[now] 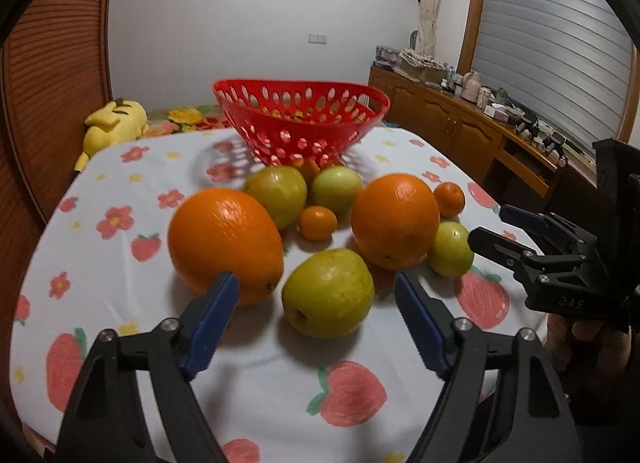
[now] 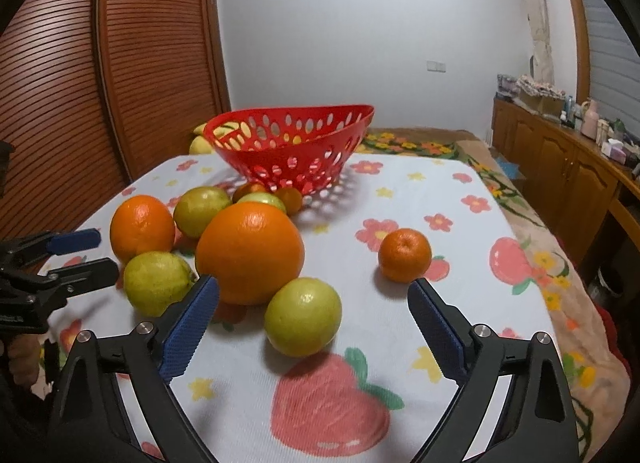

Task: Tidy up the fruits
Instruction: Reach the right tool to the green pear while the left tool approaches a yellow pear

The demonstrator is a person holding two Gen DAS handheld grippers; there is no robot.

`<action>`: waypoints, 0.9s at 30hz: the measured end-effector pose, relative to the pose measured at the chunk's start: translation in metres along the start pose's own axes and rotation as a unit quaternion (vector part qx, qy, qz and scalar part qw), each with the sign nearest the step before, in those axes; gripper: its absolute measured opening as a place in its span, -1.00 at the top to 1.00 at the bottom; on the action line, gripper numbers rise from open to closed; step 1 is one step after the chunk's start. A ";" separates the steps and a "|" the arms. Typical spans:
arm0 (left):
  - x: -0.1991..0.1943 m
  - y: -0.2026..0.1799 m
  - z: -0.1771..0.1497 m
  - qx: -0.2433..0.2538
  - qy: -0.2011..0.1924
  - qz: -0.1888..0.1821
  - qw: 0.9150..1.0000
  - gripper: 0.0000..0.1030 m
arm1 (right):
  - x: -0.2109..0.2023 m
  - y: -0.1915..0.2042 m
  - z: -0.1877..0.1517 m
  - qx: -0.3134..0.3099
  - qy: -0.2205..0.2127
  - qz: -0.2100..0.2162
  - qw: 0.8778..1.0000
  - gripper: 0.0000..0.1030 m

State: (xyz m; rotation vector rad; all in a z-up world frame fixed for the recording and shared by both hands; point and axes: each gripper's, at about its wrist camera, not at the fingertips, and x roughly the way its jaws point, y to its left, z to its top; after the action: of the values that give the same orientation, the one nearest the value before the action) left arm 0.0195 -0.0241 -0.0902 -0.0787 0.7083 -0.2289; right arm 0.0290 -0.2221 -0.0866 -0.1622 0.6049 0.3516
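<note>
A red perforated basket (image 1: 300, 119) (image 2: 292, 147) stands empty at the far side of the table. In front of it lie two big oranges (image 1: 226, 245) (image 1: 395, 219), several green fruits and small tangerines (image 1: 317, 223). My left gripper (image 1: 316, 283) is open, and a green fruit (image 1: 328, 293) lies between its blue pads without touching them. The left pad overlaps the nearer big orange. My right gripper (image 2: 313, 285) is open too, around another green fruit (image 2: 303, 317) that its pads do not touch. A tangerine (image 2: 405, 255) sits apart just beyond its right finger.
The flower-and-strawberry tablecloth (image 1: 120, 263) covers the table. A yellow plush toy (image 1: 114, 121) lies beyond the far left corner. A wooden cabinet (image 1: 460, 123) with clutter runs along the right wall, and a slatted wooden door (image 2: 100, 83) stands on the left.
</note>
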 end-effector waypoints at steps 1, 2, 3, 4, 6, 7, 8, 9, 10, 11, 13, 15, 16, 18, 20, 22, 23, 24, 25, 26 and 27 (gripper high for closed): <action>0.002 0.000 -0.001 -0.001 0.004 -0.002 1.000 -0.49 | 0.003 0.000 -0.001 0.001 0.007 0.003 1.000 -0.77; 0.005 0.000 -0.002 -0.002 0.010 -0.004 1.000 -0.48 | 0.006 0.000 -0.002 0.002 0.014 0.007 1.000 -0.74; 0.008 0.000 -0.002 -0.001 0.012 -0.006 1.000 -0.44 | 0.009 -0.001 -0.003 0.004 0.020 0.012 1.000 -0.70; 0.010 -0.001 -0.003 -0.001 0.016 -0.009 1.000 -0.43 | 0.011 -0.001 -0.005 0.006 0.024 0.017 1.000 -0.64; 0.012 -0.002 -0.003 0.004 0.019 -0.011 1.000 -0.40 | 0.015 -0.002 -0.007 0.006 0.028 0.020 0.999 -0.56; 0.013 -0.004 -0.003 0.007 0.021 -0.012 1.000 -0.33 | 0.017 -0.002 -0.007 0.005 0.031 0.022 0.999 -0.52; 0.014 -0.005 -0.003 0.011 0.023 -0.013 1.000 -0.28 | 0.018 -0.002 -0.007 0.005 0.033 0.023 0.999 -0.50; 0.015 -0.006 -0.003 0.014 0.026 -0.014 0.999 -0.25 | 0.019 -0.002 -0.007 0.004 0.035 0.022 0.999 -0.48; 0.015 -0.007 -0.003 0.017 0.026 -0.012 0.999 -0.25 | 0.020 -0.002 -0.007 0.003 0.036 0.021 0.999 -0.47; 0.016 -0.009 -0.004 0.020 0.028 -0.011 0.999 -0.24 | 0.020 -0.002 -0.007 0.002 0.036 0.021 0.999 -0.46; 0.018 -0.010 -0.005 0.023 0.034 -0.012 0.999 -0.23 | 0.023 -0.001 -0.007 -0.002 0.038 0.021 0.999 -0.43; 0.022 -0.009 -0.006 0.023 0.040 -0.011 0.999 -0.23 | 0.025 -0.001 -0.008 -0.005 0.042 0.020 0.999 -0.42; 0.024 -0.009 -0.006 0.021 0.044 -0.010 0.999 -0.23 | 0.027 -0.002 -0.008 -0.006 0.045 0.020 0.999 -0.42; 0.027 -0.006 -0.005 0.016 0.051 -0.009 0.999 -0.23 | 0.031 -0.002 -0.009 -0.006 0.053 0.021 0.998 -0.41; 0.032 -0.003 -0.006 0.011 0.059 -0.009 0.998 -0.28 | 0.033 -0.002 -0.011 -0.005 0.059 0.024 0.998 -0.41; 0.037 -0.004 -0.007 0.011 0.065 -0.011 0.998 -0.33 | 0.035 -0.002 -0.012 -0.005 0.064 0.026 0.998 -0.40; 0.039 -0.004 -0.007 0.012 0.067 -0.011 0.998 -0.34 | 0.036 -0.002 -0.013 -0.006 0.065 0.026 0.998 -0.40; 0.041 -0.005 -0.007 0.014 0.069 -0.011 0.997 -0.35 | 0.037 -0.002 -0.013 -0.006 0.066 0.027 0.997 -0.40; 0.043 -0.005 -0.008 0.014 0.071 -0.012 0.997 -0.36 | 0.038 -0.002 -0.013 -0.007 0.067 0.027 0.997 -0.39; 0.045 -0.005 -0.008 0.014 0.073 -0.011 0.997 -0.36 | 0.039 -0.002 -0.013 -0.007 0.069 0.028 0.997 -0.39; 0.047 -0.005 -0.008 0.014 0.075 -0.012 0.997 -0.36 | 0.040 -0.001 -0.013 -0.007 0.071 0.028 0.997 -0.37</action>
State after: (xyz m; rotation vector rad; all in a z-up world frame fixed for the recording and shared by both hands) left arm 0.0483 -0.0400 -0.1251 -0.0446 0.8529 -0.2702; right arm 0.0535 -0.2153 -0.1204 -0.1852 0.7477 0.4017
